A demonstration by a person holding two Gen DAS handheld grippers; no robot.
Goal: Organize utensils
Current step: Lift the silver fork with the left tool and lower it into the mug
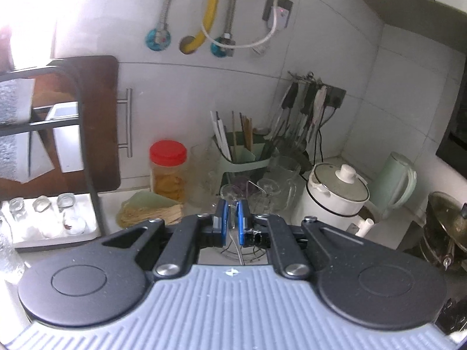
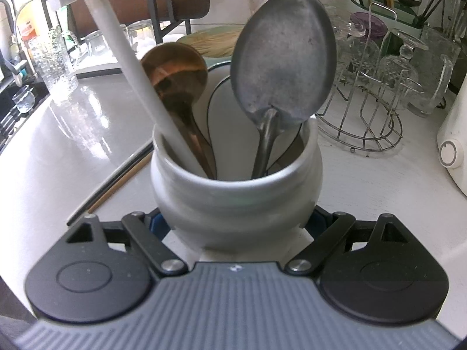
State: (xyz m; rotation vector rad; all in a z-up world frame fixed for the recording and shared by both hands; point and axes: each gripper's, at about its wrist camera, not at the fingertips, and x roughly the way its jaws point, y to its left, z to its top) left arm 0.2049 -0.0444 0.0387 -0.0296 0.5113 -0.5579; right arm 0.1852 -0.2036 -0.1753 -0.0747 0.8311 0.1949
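Right gripper [image 2: 238,224] clamps the white jar [image 2: 236,180] of spoons mid-counter; hold it steady. Left gripper [image 1: 231,218] pinches a thin utensil handle [image 1: 232,227]; lower it straight into the jar's free gap.

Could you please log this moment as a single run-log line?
left tool: shut, nothing visibly held | right tool: shut on white ceramic jar | jar holds: metal spoon, copper spoon | chopsticks: on counter
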